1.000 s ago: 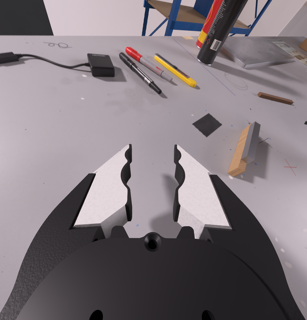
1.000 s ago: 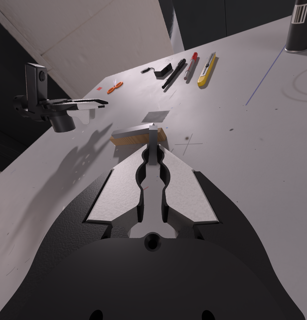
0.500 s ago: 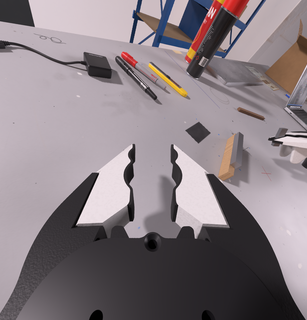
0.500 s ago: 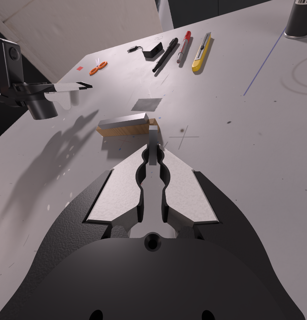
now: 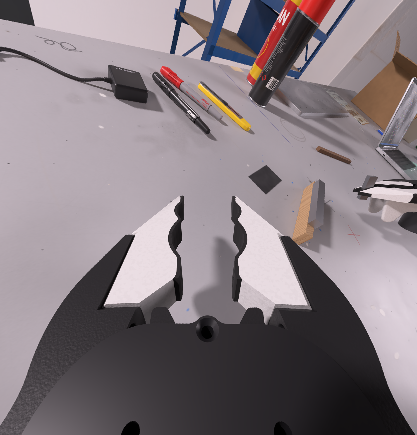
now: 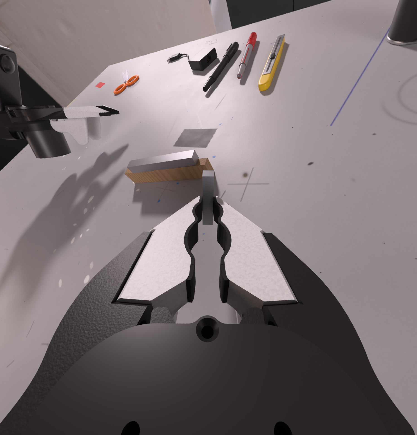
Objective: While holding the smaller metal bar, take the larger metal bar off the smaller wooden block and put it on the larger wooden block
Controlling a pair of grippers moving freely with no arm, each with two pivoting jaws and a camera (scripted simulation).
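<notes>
The larger metal bar [image 5: 317, 204] lies along the top of a light wooden block [image 5: 302, 214] on the grey table, ahead and to the right of my left gripper [image 5: 207, 199], which is open and empty above the table. A thin dark brown wooden block [image 5: 333, 154] lies farther back. My right gripper [image 6: 208, 199] is shut on the smaller metal bar [image 6: 208, 188], which sticks out forward, its tip near the right end of the light block [image 6: 170, 175]. The larger bar [image 6: 161, 161] lies crosswise ahead. The right gripper also shows in the left wrist view [image 5: 358, 190].
A black adapter [image 5: 128, 83], two markers [image 5: 181, 103], a yellow cutter [image 5: 224, 106] and spray cans [image 5: 280, 54] lie at the back. A metal plate [image 5: 315, 101], a laptop [image 5: 402, 131] and a cardboard box [image 5: 386, 87] stand at the right. Orange scissors [image 6: 126, 84] lie far left.
My left gripper has tilted and turned, so the right gripper has come into its view at the right. My right gripper has drawn the small bar back from the light block, towards its right end.
</notes>
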